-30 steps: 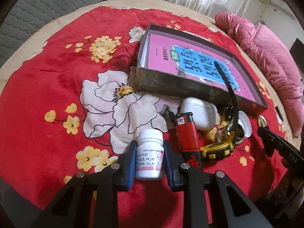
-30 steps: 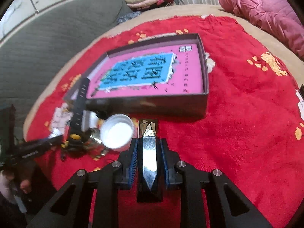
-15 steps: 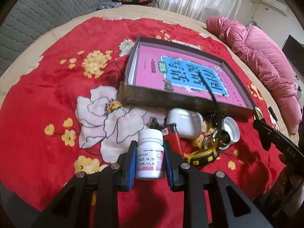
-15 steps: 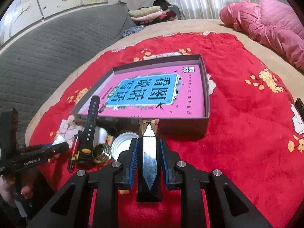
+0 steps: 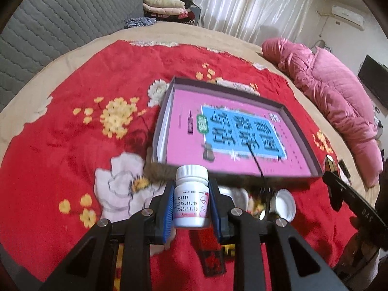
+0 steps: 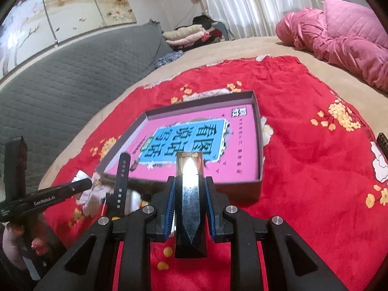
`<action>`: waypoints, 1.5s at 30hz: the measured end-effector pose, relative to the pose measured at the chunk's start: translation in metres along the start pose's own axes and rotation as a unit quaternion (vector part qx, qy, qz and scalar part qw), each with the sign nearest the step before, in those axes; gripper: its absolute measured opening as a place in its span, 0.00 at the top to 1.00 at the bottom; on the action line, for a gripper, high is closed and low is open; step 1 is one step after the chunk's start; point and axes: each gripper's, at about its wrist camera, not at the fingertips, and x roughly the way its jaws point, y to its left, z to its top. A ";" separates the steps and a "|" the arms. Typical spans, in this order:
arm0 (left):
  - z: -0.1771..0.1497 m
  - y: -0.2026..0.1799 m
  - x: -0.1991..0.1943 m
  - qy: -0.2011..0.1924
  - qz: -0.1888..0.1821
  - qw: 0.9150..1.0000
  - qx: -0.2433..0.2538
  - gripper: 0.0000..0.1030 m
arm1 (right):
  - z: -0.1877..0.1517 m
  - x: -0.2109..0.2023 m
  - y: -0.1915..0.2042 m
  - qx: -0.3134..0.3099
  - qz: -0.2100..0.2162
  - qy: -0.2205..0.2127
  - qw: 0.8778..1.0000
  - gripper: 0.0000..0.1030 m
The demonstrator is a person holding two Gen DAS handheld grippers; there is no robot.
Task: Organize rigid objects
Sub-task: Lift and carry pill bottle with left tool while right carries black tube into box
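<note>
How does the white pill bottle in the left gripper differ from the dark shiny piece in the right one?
The white pill bottle is round, matt, capped and printed with dates; the dark shiny piece is flat-sided, glossy black and unlabelled. The bottle stands upright between the left gripper's fingers; the piece lies lengthwise along the right gripper's. Both are clamped, near the tray.

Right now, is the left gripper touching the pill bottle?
Touching. The left wrist view shows the left gripper with both blue pads pressed flat against the sides of the pill bottle, no gap either side, bottle upright and held above the blanket.
</note>
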 end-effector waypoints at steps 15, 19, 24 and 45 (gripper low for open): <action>0.038 -0.012 0.031 -0.004 0.021 1.000 0.003 0.74 | 0.027 0.025 -0.011 -0.011 -0.010 -0.028 0.999 0.78; 0.044 -0.013 0.043 0.003 0.027 1.000 0.000 0.74 | 0.032 0.032 -0.016 -0.011 -0.015 -0.028 0.999 0.78; 0.051 -0.017 0.058 0.012 0.042 0.999 0.012 0.74 | 0.036 0.040 -0.017 -0.017 -0.019 -0.022 0.999 0.78; 0.056 -0.020 0.093 0.042 0.063 0.996 0.048 0.74 | 0.038 0.059 -0.024 -0.012 -0.031 -0.003 0.999 0.78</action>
